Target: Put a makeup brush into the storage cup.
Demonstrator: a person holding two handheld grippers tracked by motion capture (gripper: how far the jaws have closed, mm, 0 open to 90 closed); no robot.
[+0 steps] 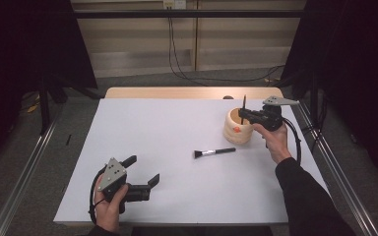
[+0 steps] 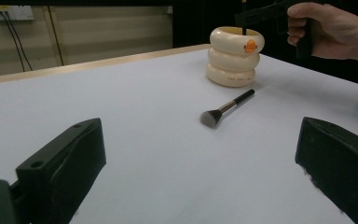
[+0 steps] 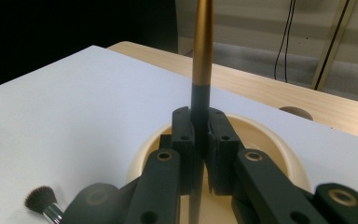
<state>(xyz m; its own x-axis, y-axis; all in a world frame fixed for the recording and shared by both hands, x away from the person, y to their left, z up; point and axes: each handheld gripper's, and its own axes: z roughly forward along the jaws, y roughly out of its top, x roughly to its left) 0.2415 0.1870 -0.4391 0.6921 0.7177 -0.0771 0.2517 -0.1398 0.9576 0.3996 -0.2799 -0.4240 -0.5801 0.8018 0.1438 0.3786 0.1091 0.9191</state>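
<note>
I hold a slim brush [image 3: 201,60] upright over the cream holder [image 1: 238,127] at far right, right gripper [image 3: 199,135] clamped, left gripper [image 1: 142,171] wide open, empty; next, lower and release.

This looks like a lab recording booth: a white-topped counter [image 1: 177,162] stands between black curtains [image 1: 34,44] and metal frame rails [image 1: 19,167] on grey carpet, with cables [image 1: 177,54] running from a wall socket [image 1: 173,4] behind.
</note>
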